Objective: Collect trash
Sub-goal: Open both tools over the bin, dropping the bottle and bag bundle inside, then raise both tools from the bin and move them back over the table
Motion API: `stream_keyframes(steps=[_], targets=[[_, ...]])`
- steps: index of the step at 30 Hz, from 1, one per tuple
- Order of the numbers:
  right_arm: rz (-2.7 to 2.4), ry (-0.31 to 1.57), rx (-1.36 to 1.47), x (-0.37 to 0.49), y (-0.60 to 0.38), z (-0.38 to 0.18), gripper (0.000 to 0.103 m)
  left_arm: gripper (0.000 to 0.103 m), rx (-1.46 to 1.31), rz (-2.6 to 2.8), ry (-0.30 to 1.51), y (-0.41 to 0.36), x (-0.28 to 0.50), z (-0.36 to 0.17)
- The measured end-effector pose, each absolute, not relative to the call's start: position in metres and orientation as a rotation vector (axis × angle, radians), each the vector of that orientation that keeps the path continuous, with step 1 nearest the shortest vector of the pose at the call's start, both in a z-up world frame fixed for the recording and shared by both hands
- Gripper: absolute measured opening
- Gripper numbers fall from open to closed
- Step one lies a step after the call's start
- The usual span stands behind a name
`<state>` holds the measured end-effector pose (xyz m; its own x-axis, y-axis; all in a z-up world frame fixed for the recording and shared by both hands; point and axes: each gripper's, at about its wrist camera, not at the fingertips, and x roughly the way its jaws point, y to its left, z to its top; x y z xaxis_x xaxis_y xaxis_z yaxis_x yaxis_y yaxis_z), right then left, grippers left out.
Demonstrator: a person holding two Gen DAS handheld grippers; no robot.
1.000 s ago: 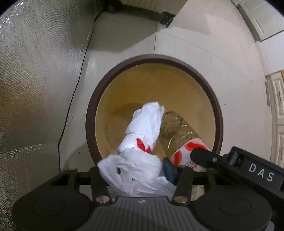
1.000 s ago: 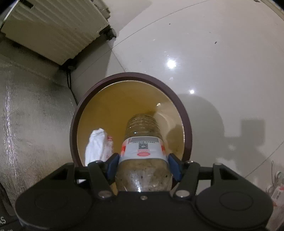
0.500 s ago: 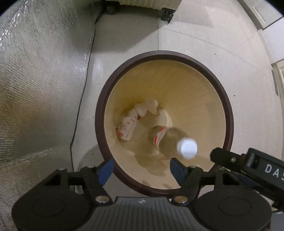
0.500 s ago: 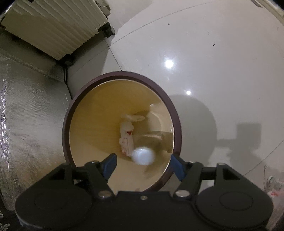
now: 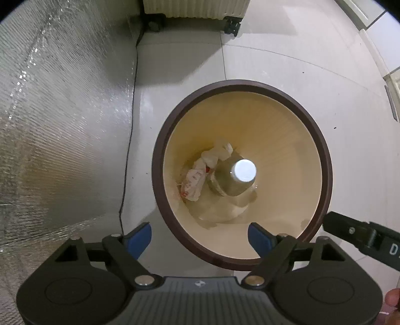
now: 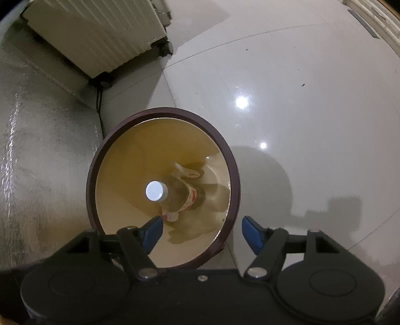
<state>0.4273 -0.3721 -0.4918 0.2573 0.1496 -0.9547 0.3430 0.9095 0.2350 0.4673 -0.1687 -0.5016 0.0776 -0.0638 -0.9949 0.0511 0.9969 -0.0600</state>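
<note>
A round bin with a brown rim (image 5: pixel 160 190) (image 6: pixel 91 175) and cream inside stands on the floor below both grippers. At its bottom a clear plastic bottle (image 5: pixel 232 182) (image 6: pixel 180 195) with a white cap stands leaning, and crumpled white plastic (image 5: pixel 197 177) (image 6: pixel 185 172) with red print lies beside it. My left gripper (image 5: pixel 200 238) hangs above the bin's near rim, its jaws opening with nothing between them. My right gripper (image 6: pixel 202 231) also hangs over the near rim, jaws opening and empty. Part of the right gripper (image 5: pixel 362 240) shows at the right of the left wrist view.
A silvery quilted sheet (image 5: pixel 55 125) (image 6: pixel 37 162) covers the left side. A ribbed cream appliance on castors (image 5: pixel 195 10) (image 6: pixel 100 37) stands at the back, with a black cable (image 5: pixel 130 140) running along the floor. Glossy pale tiles (image 6: pixel 287 100) spread to the right.
The white plastic left the left gripper and the bottle left the right gripper; both dropped to the bin's bottom. Both pairs of jaws have widened, and the bin looks farther below.
</note>
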Motion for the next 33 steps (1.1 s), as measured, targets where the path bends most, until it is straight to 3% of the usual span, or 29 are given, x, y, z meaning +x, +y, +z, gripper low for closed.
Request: stream_keyframes(steps=[11, 14, 18, 33], targets=[[-0.096, 1.259, 0.299, 0.417, -0.37, -0.475, 0.086, 0.101, 0.003, -0.061, 1.425, -0.157, 0.448, -0.469], [-0.093, 1.24, 0.274, 0.411, -0.371, -0.47, 0.096, 0.101, 0.01, -0.054, 1.407, -0.151, 0.44, -0.46], [-0.088, 1.22, 0.255, 0.402, -0.372, -0.463, 0.102, 0.103, 0.031, -0.056, 1.374, -0.148, 0.429, -0.445], [-0.124, 1.148, 0.204, 0.354, -0.371, -0.409, 0.103, 0.103, 0.041, -0.05, 1.267, -0.13, 0.375, -0.389]])
